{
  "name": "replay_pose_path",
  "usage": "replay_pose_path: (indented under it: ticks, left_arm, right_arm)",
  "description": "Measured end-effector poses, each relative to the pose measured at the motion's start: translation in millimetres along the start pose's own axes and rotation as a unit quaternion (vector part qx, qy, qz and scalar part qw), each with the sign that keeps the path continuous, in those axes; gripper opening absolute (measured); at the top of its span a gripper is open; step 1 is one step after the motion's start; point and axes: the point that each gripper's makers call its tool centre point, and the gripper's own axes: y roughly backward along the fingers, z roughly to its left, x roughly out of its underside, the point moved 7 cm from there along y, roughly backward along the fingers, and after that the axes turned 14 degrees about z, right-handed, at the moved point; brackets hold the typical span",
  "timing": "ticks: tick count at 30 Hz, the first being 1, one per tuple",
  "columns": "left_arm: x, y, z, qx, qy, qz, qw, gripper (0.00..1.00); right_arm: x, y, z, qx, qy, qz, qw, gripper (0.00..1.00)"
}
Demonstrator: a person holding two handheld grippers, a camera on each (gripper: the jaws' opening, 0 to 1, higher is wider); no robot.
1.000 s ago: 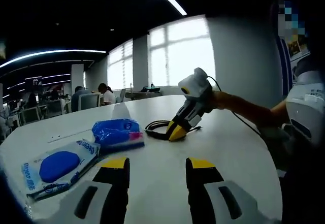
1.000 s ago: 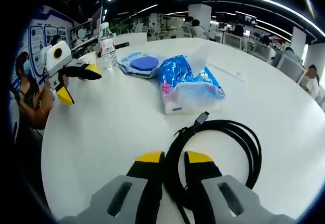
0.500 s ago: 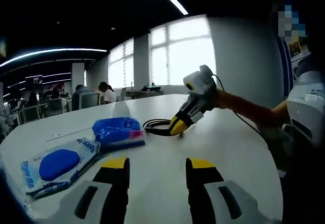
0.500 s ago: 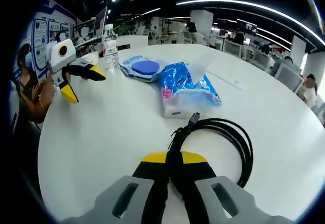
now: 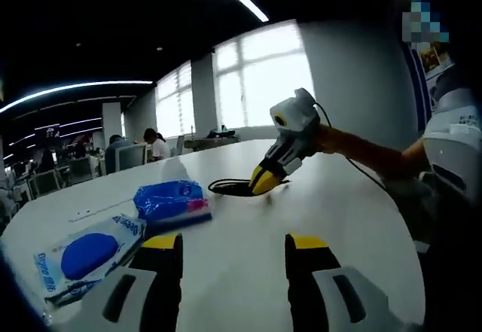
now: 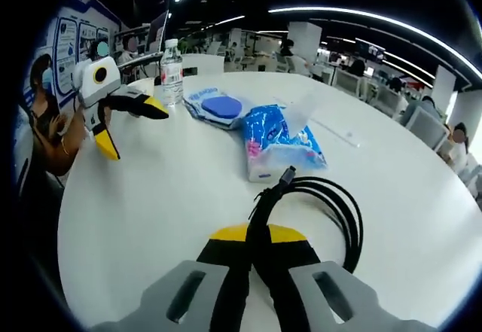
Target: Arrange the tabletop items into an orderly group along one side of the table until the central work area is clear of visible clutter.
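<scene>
My right gripper (image 6: pixel 257 235) is shut on the coiled black cable (image 6: pixel 327 208), whose plug end points toward the blue tissue pack (image 6: pixel 277 142). From the left gripper view the right gripper (image 5: pixel 265 179) pinches the cable (image 5: pixel 230 188) at mid-table. My left gripper (image 5: pixel 235 243) stands open above the white table (image 5: pixel 248 226), nothing between its jaws; the right gripper view shows the left gripper (image 6: pixel 124 121) at the left, open. A wet-wipes pack with a blue oval lid (image 5: pixel 81 256) lies beside the tissue pack (image 5: pixel 171 200). The wipes pack (image 6: pixel 215 106) sits behind the tissues.
A clear water bottle (image 6: pixel 172 62) stands at the table's far edge near the wipes. A thin flat strip (image 6: pixel 337 132) lies right of the tissue pack. A person's arm (image 5: pixel 369 159) reaches in from the right. Office desks and seated people (image 5: pixel 154 142) fill the background.
My right gripper closed on the cable, which was between open jaws a second ago, and the coil has drawn in a little. The left gripper stayed open.
</scene>
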Motion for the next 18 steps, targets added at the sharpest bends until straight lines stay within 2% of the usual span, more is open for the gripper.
replay_pose_path:
  ticks: [8, 12, 16, 18]
  left_arm:
    - [1.9, -10, -11.5, 0.012, -0.017, 0.019, 0.9996, 0.62]
    - [-0.7, -10, -10.2, 0.009, -0.013, 0.012, 0.9998, 0.63]
    - [-2.1, -9, -7.7, 0.001, -0.009, 0.007, 0.9999, 0.68]
    - [-1.2, -9, -8.2, 0.007, -0.012, 0.011, 0.9998, 0.69]
  right_arm:
    - [-8.1, 16, 6, 0.007, 0.014, -0.015, 0.9998, 0.04]
    - [-12.3, 33, 12, 0.013, 0.032, -0.026, 0.9991, 0.04]
    - [-15.6, 47, 17, 0.016, 0.044, -0.034, 0.9983, 0.04]
    - [-17.9, 55, 20, 0.017, 0.05, -0.039, 0.9978, 0.04]
